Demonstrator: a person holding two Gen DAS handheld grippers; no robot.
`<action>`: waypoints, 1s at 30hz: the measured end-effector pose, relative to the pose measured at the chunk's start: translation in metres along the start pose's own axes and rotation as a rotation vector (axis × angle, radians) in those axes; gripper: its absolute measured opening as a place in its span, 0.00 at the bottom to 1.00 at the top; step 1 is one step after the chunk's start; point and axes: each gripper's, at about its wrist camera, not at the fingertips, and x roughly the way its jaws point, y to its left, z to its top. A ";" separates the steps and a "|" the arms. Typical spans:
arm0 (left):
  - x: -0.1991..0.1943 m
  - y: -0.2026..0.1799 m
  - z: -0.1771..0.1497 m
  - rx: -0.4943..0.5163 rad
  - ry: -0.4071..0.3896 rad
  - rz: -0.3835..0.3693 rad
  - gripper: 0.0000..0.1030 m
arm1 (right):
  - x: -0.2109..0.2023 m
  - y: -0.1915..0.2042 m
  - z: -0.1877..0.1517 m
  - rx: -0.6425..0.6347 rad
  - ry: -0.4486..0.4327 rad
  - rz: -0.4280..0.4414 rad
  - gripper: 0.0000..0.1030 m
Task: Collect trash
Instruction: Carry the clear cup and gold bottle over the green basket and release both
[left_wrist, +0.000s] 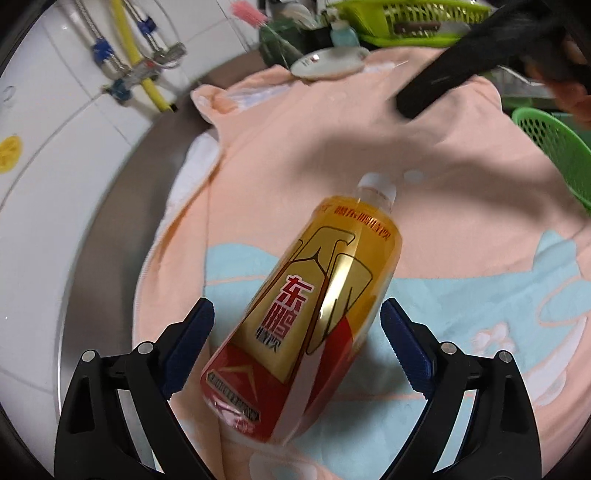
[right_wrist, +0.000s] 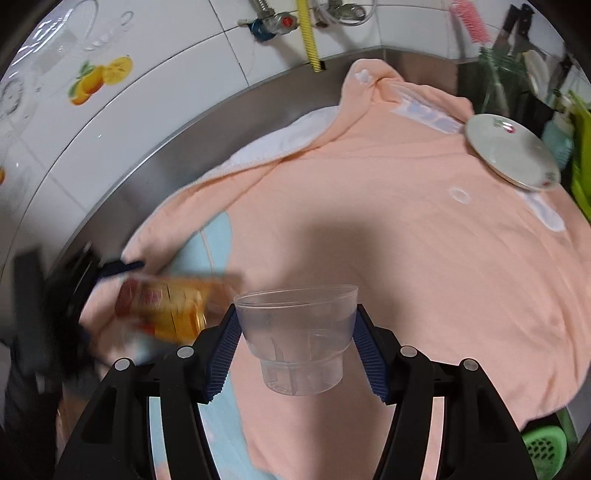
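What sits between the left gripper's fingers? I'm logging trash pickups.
The left wrist view shows a yellow drink bottle between the open left gripper fingers, not clamped.

Ahead of our right gripper (right_wrist: 297, 354), which carries a clear plastic cup (right_wrist: 297, 338), the peach towel (right_wrist: 406, 251) lies open and bare. At its far right edge 1 white plate (right_wrist: 511, 151) blocks the way, with green baskets (left_wrist: 554, 155) crowding that side. On our left a yellow bottle (left_wrist: 321, 295) fills the gap between our left gripper's (left_wrist: 297, 354) 2 fingers. The tiled wall (right_wrist: 166, 85) and its pipes (right_wrist: 308, 33) close off the back.
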 end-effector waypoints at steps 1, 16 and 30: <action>0.005 0.001 0.001 0.011 0.014 -0.009 0.88 | -0.007 -0.005 -0.010 -0.010 -0.001 -0.018 0.57; 0.010 -0.007 0.007 -0.170 0.071 -0.050 0.77 | -0.091 -0.110 -0.154 0.161 -0.020 -0.135 0.57; -0.029 -0.095 0.018 -0.264 0.030 -0.098 0.65 | -0.146 -0.223 -0.278 0.371 0.026 -0.393 0.57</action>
